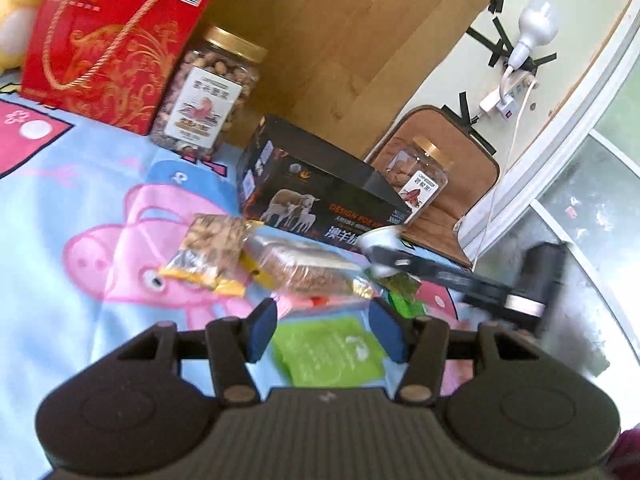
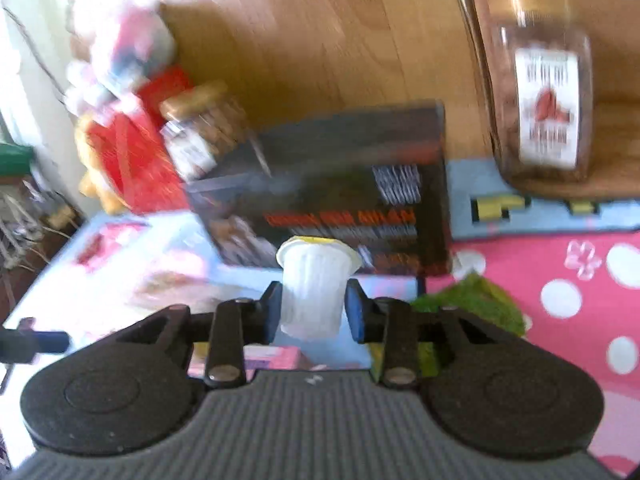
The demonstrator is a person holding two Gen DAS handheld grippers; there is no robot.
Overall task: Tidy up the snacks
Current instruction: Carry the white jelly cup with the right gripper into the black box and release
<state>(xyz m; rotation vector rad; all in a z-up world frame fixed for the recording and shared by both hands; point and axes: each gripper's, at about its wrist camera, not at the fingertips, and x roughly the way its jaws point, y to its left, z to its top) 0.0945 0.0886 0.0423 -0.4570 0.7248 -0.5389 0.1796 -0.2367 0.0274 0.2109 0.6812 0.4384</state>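
— White ribbed plastic, that small cup (image 2: 314, 288): where is it?

— Between the blue pads of the right gripper (image 2: 314, 306), which is closed against its sides and holds it above the cartoon-print cloth (image 2: 560, 280), in front of the black box (image 2: 340, 184).

— And the left gripper (image 1: 322, 326)?

— Jaws apart, gripping nothing, above a green packet (image 1: 332, 354). Just beyond lie a long wrapped bar (image 1: 308, 266) and a yellow-edged bag of nuts (image 1: 208, 254), touching each other.

— Further out?

— A gold-lidded jar (image 1: 208, 92) beside a red gift bag (image 1: 108, 44); a second jar (image 1: 420, 176) stands on a brown mat (image 1: 468, 172).
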